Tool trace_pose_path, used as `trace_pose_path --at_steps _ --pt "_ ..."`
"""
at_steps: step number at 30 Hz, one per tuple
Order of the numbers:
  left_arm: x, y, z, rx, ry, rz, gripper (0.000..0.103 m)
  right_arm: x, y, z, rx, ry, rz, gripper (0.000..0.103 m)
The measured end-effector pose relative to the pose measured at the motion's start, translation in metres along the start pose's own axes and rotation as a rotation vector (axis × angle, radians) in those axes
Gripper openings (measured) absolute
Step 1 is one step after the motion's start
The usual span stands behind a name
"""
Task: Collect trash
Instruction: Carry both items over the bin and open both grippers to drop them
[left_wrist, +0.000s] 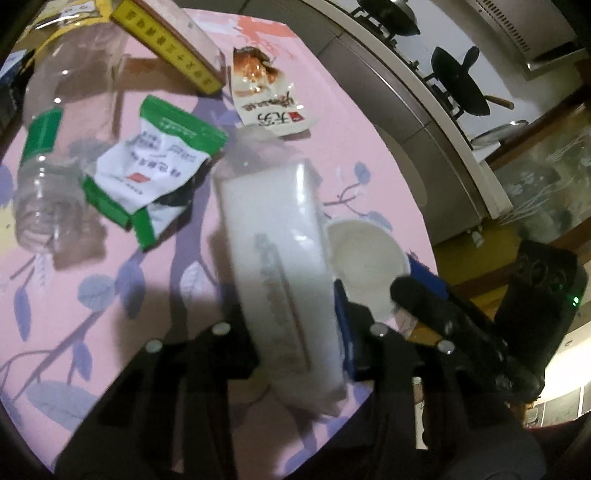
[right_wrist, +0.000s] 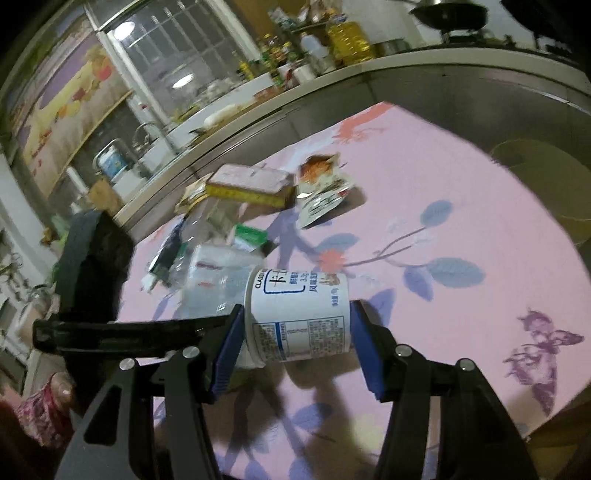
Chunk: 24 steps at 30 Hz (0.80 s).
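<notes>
Both wrist views close above pink tablecloth (left_wrist: 92, 325), sharing its litter

- Premises: a domestic kitchen.
- A gas hob (left_wrist: 417, 48) on the worktop carries two dark woks (left_wrist: 458, 81).
- A range hood (left_wrist: 532, 37) hangs above the hob.
- A sink with a curved tap (right_wrist: 146, 134) is set into the worktop below a window (right_wrist: 173, 62).
- Oil bottle (right_wrist: 347, 37) and condiment jars (right_wrist: 277, 51) stand crowded along the worktop.
- The surface (right_wrist: 461, 206) has a pink floral cloth, household in style.
</notes>
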<state>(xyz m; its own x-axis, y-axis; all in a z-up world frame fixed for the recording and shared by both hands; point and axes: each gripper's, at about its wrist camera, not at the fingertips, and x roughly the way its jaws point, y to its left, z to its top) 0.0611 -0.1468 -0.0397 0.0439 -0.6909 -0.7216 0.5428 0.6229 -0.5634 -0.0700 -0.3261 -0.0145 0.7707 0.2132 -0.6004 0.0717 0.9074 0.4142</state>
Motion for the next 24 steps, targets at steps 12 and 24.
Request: trace_pose_path --at_steps 12,24 --pt "0.042 -0.111 0.079 0.27 -0.007 -0.057 0.031 -0.054 -0.107 0.045 0.168 -0.222 -0.152 0.054" --pt "0.207 -0.211 0.177 0.389 0.124 -0.034 0.031 -0.058 -0.248 0.09 0.312 -0.322 -0.344 0.055"
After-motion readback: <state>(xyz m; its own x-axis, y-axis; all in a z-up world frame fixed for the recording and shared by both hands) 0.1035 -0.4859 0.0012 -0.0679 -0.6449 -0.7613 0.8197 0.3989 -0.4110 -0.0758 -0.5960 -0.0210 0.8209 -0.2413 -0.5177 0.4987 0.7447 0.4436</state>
